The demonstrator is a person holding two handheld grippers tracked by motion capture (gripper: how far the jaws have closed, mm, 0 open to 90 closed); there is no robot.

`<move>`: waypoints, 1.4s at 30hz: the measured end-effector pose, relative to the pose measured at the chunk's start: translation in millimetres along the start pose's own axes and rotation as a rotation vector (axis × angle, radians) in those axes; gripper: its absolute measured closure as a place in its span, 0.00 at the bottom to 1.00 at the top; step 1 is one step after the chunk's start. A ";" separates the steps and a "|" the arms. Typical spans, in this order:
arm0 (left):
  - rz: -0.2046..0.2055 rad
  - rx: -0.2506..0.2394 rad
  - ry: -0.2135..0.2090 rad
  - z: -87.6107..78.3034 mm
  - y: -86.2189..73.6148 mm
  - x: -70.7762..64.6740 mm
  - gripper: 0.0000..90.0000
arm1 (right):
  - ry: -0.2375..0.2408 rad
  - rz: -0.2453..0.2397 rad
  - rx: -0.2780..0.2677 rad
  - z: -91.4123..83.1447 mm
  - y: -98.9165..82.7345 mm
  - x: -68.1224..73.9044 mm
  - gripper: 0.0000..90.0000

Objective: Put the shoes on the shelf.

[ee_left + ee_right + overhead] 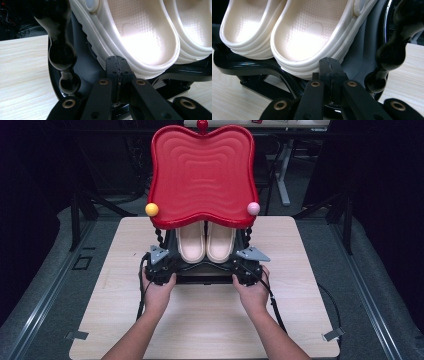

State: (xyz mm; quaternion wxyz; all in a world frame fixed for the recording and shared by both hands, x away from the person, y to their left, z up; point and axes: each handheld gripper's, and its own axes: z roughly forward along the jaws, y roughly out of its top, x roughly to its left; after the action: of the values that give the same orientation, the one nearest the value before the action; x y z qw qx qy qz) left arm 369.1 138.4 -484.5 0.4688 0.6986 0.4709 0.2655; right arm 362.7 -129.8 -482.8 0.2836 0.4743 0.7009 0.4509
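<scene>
From the high view, a black rack (pixel 205 270) stands on the bench (pixel 115 285), well in from every edge. A pair of cream slippers (pixel 206 242) leans on it side by side, heels toward the person. Above them a red tray (pixel 202 175) with a wavy surface tops the rack, and the slippers' toes run under it. A yellow ball (pixel 151 209) sits at the tray's near left corner and a pink ball (pixel 253 208) at its near right corner. The left tool (pixel 159 266) rests at the rack's near left corner and the right tool (pixel 246 266) at its near right corner, each in a hand, with the slippers between the two.

In the left gripper view, the left tool (pixel 117 65) has its jaws pressed together with nothing between them. Their tips lie just below the heel rim of the left slipper (pixel 140 32), very close to it; whether they touch it I cannot tell. A glossy black twisted post (pixel 61 45) rises to the left of the jaws.

In the right gripper view, the right tool (pixel 329 65) is likewise fully closed and empty. Its tips sit just under the heel of the right slipper (pixel 312 32), whose sole rests on the rack's curved black bar (pixel 257 66). The other slipper (pixel 249 25) lies beside it on the left, and another post (pixel 394 52) stands on the right.
</scene>
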 end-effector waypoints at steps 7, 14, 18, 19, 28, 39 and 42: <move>0.005 -0.001 0.001 -3.2 -1.6 4.2 0.94 | 0.004 -0.015 -0.007 -2.0 -1.3 -2.2 0.99; 0.005 -0.021 -0.016 -16.4 -4.2 6.3 0.92 | 0.006 -0.044 -0.009 -12.0 -5.6 -7.2 0.96; 0.018 -0.038 -0.017 -24.9 -3.4 5.9 0.90 | 0.017 -0.044 -0.016 -19.6 -6.0 -9.6 0.94; 0.022 -0.038 -0.018 -26.8 -3.2 5.8 0.89 | 0.019 -0.046 -0.015 -22.4 -5.7 -9.6 0.94; 0.017 -0.042 -0.066 -40.3 -3.1 6.4 0.78 | 0.068 -0.097 -0.021 -41.1 -4.7 -5.7 0.81; 0.022 -0.029 -0.057 -60.7 -10.1 19.2 0.63 | 0.076 -0.102 -0.040 -67.7 -6.8 -19.3 0.65; 0.018 -0.023 -0.049 -66.0 -15.7 25.2 0.61 | 0.064 -0.108 -0.042 -74.2 -11.9 -24.3 0.62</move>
State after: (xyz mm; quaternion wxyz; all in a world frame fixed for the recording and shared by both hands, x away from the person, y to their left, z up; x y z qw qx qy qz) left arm 319.5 189.8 -472.8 0.4859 0.7036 0.4498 0.2581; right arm 306.0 -180.8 -462.2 0.2951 0.4151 0.7245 0.4644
